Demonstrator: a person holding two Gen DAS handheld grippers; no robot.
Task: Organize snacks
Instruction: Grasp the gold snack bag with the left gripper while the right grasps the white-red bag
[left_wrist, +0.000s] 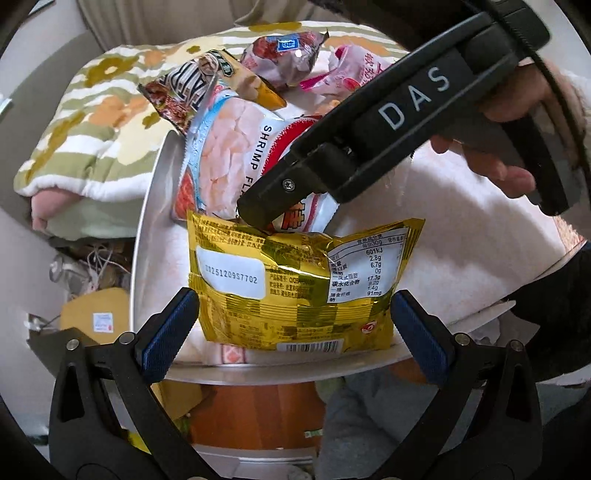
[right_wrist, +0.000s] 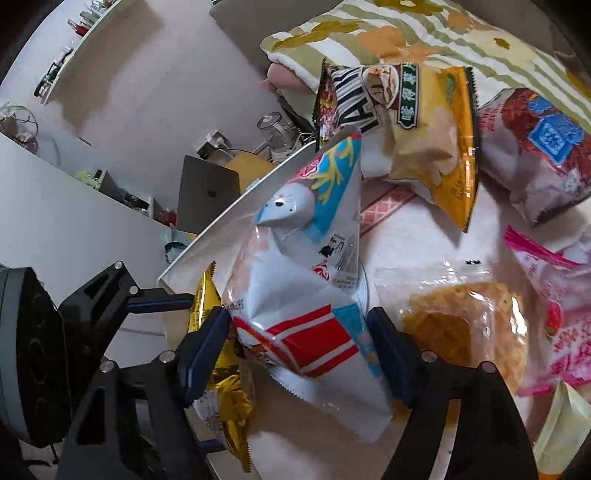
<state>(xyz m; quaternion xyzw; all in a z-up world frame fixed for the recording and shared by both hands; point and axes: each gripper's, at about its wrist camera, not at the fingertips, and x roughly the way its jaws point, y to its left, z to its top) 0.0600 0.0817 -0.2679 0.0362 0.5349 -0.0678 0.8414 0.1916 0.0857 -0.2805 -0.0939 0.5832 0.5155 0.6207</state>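
A gold foil snack bag (left_wrist: 295, 284) lies at the near edge of the white table (left_wrist: 461, 221); my left gripper (left_wrist: 295, 321) is open with its blue pads either side of it. Behind it stands a white shrimp-flavour chip bag (left_wrist: 225, 155). My right gripper (right_wrist: 299, 347) has its pads pressed on that bag's (right_wrist: 306, 288) lower part and holds it upright. The right gripper also shows in the left wrist view (left_wrist: 258, 218), reaching in from the upper right. The gold bag (right_wrist: 218, 373) shows at the left of the right wrist view.
Farther back lie a yellow-and-black chip bag (right_wrist: 424, 140), a dark red bag with a blue label (right_wrist: 535, 147), a pink bag (right_wrist: 554, 314) and a clear pack of noodle cake (right_wrist: 465, 332). A flowered quilt (left_wrist: 92, 122) lies behind the table. Clutter sits below the table's left edge.
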